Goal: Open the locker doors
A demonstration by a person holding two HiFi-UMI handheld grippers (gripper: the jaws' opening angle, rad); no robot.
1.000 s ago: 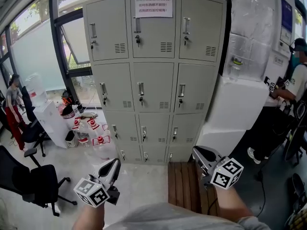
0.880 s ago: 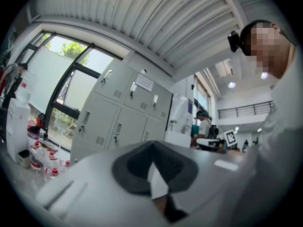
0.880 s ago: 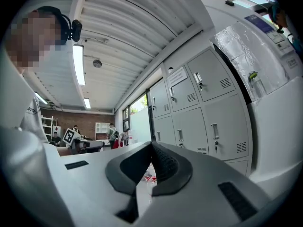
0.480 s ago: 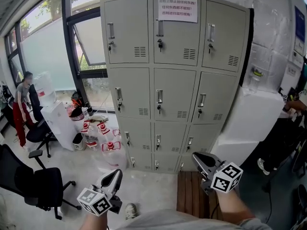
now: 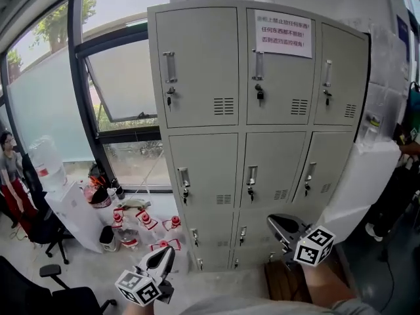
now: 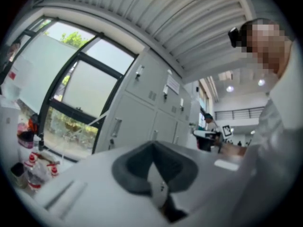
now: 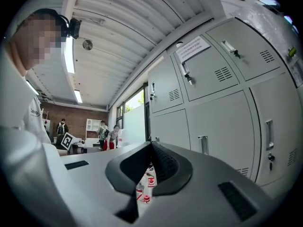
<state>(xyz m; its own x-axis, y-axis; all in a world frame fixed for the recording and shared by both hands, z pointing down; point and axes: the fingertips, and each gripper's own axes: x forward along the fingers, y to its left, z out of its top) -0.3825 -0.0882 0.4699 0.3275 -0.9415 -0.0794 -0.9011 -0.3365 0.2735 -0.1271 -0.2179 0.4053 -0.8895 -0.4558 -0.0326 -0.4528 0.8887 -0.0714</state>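
Observation:
The grey metal locker (image 5: 262, 130) fills the head view, three columns of doors, all shut, each with a handle and a lock. A white notice (image 5: 283, 33) hangs on the top middle door. My left gripper (image 5: 164, 254) is low at the left, shut and holding nothing, pointing level at the bottom rows. My right gripper (image 5: 277, 223) is low at the right, also shut and holding nothing, short of the lower middle doors. In the left gripper view the shut left gripper (image 6: 152, 145) sees the locker (image 6: 142, 103) ahead; in the right gripper view the right gripper (image 7: 151, 143) has the locker (image 7: 222, 93) to its right.
Red-capped water bottles (image 5: 141, 225) and a white dispenser cabinet (image 5: 72, 209) stand on the floor left of the locker, under the window (image 5: 125, 84). A person (image 5: 10, 176) and a black chair (image 5: 39, 294) are at far left. A white wrapped block (image 5: 357, 182) adjoins the locker's right side; a wooden platform (image 5: 285, 284) lies below.
The locker has grown much larger and shifted right in the head view as both grippers came closer to it. Both grippers stay shut and low in the frame.

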